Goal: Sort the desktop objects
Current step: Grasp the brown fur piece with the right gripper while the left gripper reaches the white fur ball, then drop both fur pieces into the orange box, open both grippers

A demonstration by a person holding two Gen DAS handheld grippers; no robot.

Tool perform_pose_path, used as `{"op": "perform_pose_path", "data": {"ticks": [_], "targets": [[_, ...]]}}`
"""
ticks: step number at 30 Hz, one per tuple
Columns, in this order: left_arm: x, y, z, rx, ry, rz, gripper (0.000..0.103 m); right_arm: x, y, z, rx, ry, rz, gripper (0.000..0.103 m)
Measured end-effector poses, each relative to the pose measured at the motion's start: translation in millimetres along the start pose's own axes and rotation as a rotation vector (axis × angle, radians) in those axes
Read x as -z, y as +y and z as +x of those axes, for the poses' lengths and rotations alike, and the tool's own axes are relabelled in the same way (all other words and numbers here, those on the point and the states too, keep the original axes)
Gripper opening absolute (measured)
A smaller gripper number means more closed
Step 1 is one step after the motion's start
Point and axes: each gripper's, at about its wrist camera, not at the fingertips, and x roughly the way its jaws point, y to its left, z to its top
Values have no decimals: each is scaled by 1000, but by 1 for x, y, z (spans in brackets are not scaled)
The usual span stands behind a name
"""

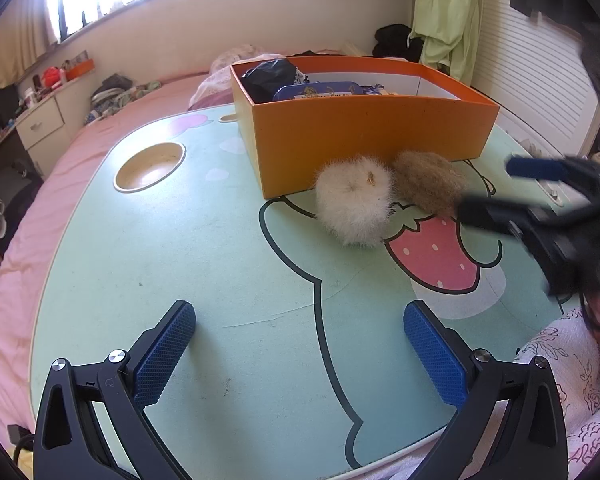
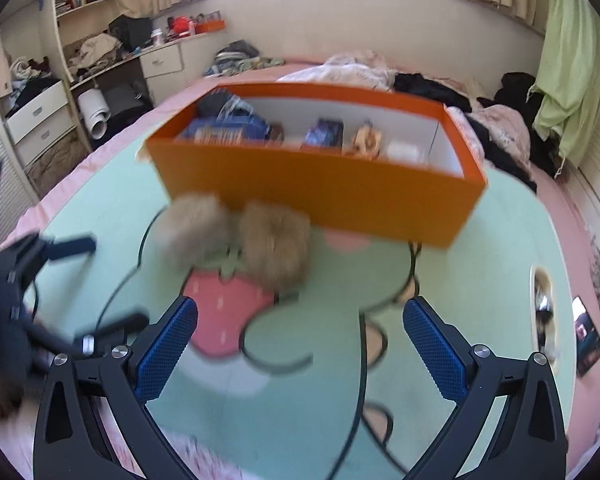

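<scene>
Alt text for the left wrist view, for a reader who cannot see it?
Two fluffy pom-poms, white and brown, lie touching on a green cartoon table against an orange box holding items. The open left gripper hovers empty in front; the right gripper, open, is beside the brown one.

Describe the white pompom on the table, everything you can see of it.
The white pompom is a round ball of long, wispy, fur-like fibres, with a small yellowish bit on top. It lies on the green table, just in front of the orange box and seemingly against it, pressed against the brown pompom and overlapping the printed strawberry's leaves. No gripper touches it.
</scene>
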Motion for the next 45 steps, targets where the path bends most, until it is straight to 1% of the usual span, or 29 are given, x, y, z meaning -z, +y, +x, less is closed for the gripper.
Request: {"op": "perform_pose_path", "data": {"ticks": [3, 4, 5, 6, 8, 11, 14, 17, 20, 23, 26, 27, 28, 29, 30, 31, 33, 35, 39, 42, 45], "targets": [[0, 0, 0, 0, 0, 0, 103, -15, 0, 12, 28, -7, 17, 102], [0, 0, 0, 0, 0, 0, 103, -18, 0, 18, 22, 2, 22, 99], [0, 0, 0, 0, 0, 0, 103, -20, 1, 24, 12, 17, 24, 88], [0, 0, 0, 0, 0, 0, 103, -21, 1, 28, 0, 33, 24, 64], [0, 0, 0, 0, 0, 0, 103, -19, -2, 35, -46, 66, 37, 33], [0, 0, 0, 0, 0, 0, 103, -13, -10, 19, -92, 14, 72, 32], [-1, 0, 0, -1, 2, 3, 103, -6, -20, -4, -117, -44, 115, 32], [-8, -3, -6, 3, -18, 20, 103, 3, -31, -26, -117, -96, 154, 32], [-23, -6, -13, 19, -50, 19, 103, 15, -40, -41, -84, -139, 187, 32], [-45, -10, -9, 43, -53, 8, 103, 25, -46, -42, -78, -144, 227, 32], [-61, -19, 5, 31, -28, 30, 100, 29, -50, -33, -95, -117, 252, 32], [-65, -23, 11, 29, -10, 47, 93, 29, -51, -30, -98, -110, 253, 32], [-68, -26, 20, 19, 21, 62, 79, 28, -51, -29, -100, -107, 254, 32], [-69, -28, 27, 14, 49, 72, 69, 28, -51, -29, -99, -107, 254, 32], [-67, -30, 31, 18, 71, 80, 38, 29, -52, -30, -98, -110, 255, 32], [-66, -30, 31, 51, 67, 81, 30, 30, -52, -31, -97, -113, 257, 32], [-60, -30, 24, 60, 47, 81, 29, 33, -55, -32, -96, -116, 261, 32], [-53, -27, 13, 68, 6, 70, 29, 36, -55, -33, -92, -118, 260, 32], [-51, -15, -16, 118, -79, 22, 29, 35, -53, -37, -83, -131, 240, 32], [-68, -14, -33, 154, -121, 12, 29, 25, -48, -43, -87, -147, 207, 32], [-96, -16, -40, 139, -154, 28, 29, 2, -43, -54, -75, -183, 170, 32]]}}
